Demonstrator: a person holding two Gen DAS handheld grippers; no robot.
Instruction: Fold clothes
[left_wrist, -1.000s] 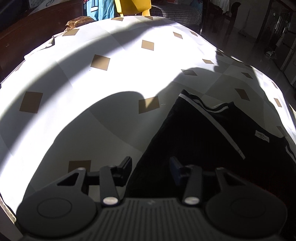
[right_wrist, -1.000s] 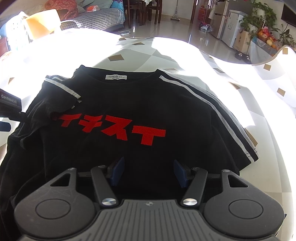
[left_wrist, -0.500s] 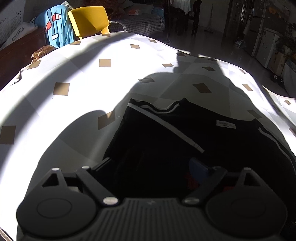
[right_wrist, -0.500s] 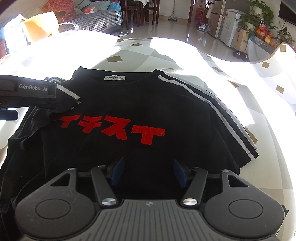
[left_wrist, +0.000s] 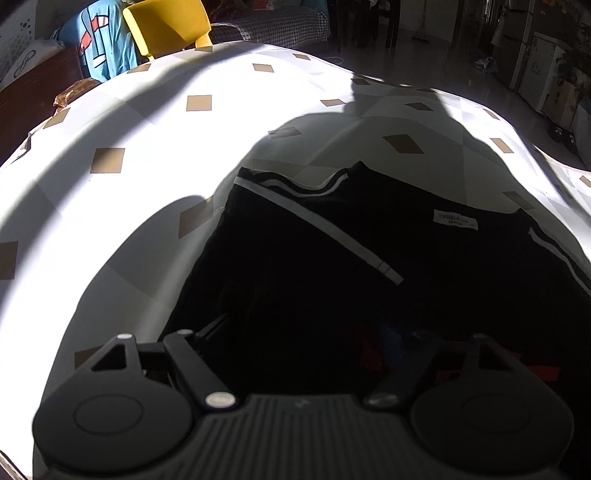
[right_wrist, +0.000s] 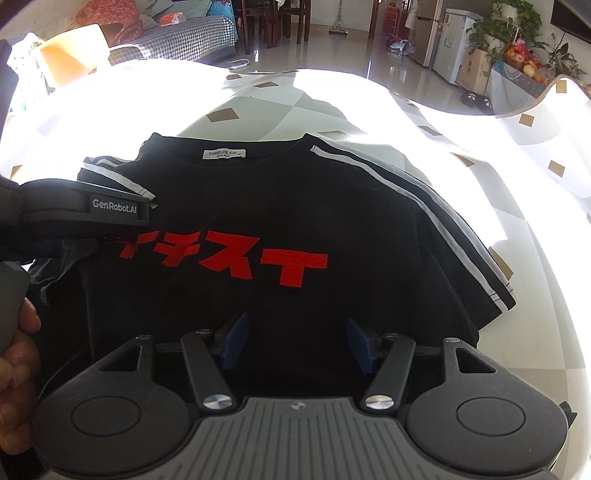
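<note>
A black T-shirt (right_wrist: 295, 221) with red lettering and white shoulder stripes lies face up on the white tablecloth (right_wrist: 535, 295). Its left sleeve is folded in over the chest. My right gripper (right_wrist: 297, 341) is open and empty, low over the shirt's lower middle. My left gripper (left_wrist: 303, 332) is wide open over the shirt's (left_wrist: 332, 277) left side, its fingertips lost in dark shadow. Its body shows in the right wrist view (right_wrist: 85, 208), reaching in over the folded sleeve.
The tablecloth (left_wrist: 129, 166) has brown diamond patches and lies partly in strong sunlight. A yellow chair (left_wrist: 166, 26) and blue cloth (left_wrist: 103, 37) stand beyond the far edge. A sofa, fridge and plants stand in the room behind.
My left gripper has moved right, from the shirt's left edge to over the folded sleeve, and its jaws have opened wider. The right gripper has hardly moved.
</note>
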